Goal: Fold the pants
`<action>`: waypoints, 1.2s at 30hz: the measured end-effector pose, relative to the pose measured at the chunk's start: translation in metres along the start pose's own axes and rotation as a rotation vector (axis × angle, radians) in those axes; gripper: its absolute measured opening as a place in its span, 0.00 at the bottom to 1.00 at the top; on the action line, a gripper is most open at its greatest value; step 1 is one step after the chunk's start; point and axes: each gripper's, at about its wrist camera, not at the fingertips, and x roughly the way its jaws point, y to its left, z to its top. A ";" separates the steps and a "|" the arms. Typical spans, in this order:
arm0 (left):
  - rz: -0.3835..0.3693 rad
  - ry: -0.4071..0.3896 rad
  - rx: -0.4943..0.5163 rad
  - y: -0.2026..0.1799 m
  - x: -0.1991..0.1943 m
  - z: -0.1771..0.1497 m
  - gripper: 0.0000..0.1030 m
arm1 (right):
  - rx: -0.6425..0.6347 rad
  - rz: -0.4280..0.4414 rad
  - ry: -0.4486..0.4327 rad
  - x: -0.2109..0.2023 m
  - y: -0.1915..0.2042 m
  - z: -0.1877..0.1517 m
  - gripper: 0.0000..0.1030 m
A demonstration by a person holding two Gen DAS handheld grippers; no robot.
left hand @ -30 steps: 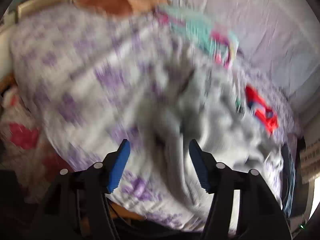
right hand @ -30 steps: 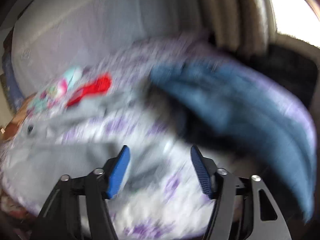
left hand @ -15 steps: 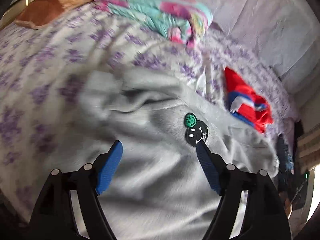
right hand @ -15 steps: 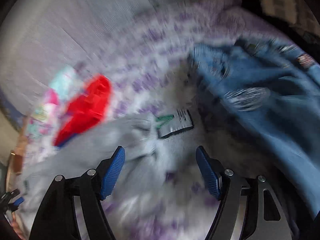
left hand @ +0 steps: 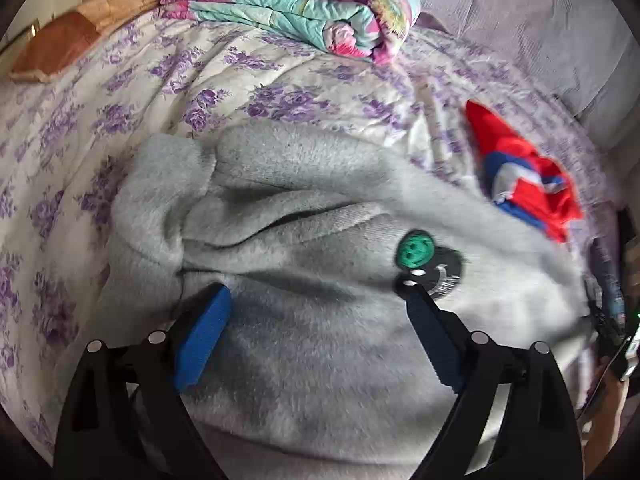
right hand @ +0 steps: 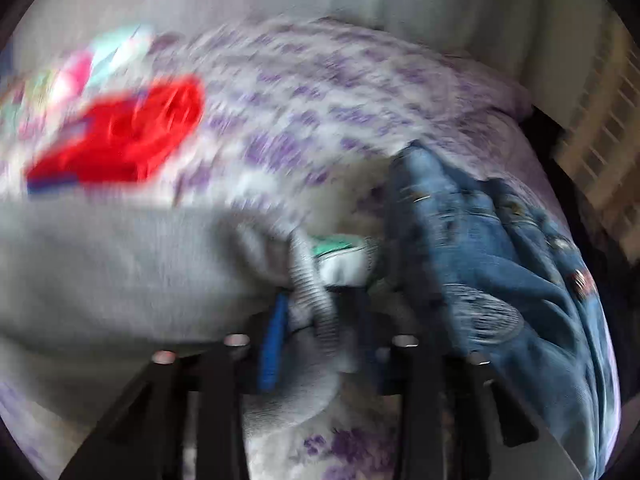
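Nearby, jeans [right hand: 492,256] beside grey pants [right hand: 120,264]

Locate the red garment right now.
Left wrist view: red garment lies upper right on the floral bedspread, just beyond the grey pants.

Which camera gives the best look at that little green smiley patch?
The left wrist view: the smiley patch sits sharp and unobstructed on the gray pants. The right wrist view is blurred and shows the pants but not the patch.

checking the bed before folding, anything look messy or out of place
The grey fleece pants lie bunched in rumpled folds, not flat. A red and blue garment sits crumpled beside them, and blue denim jeans are heaped at the bed's edge.
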 end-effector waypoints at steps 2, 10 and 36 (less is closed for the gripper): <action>-0.059 -0.003 -0.031 0.010 -0.016 0.001 0.84 | 0.068 -0.011 -0.111 -0.038 -0.006 0.008 0.53; 0.142 0.069 0.074 0.006 0.019 -0.010 0.86 | -0.049 0.277 0.246 0.012 0.057 -0.021 0.53; -0.032 0.168 0.066 0.065 0.038 0.073 0.89 | -0.653 0.662 0.208 0.006 0.287 0.061 0.56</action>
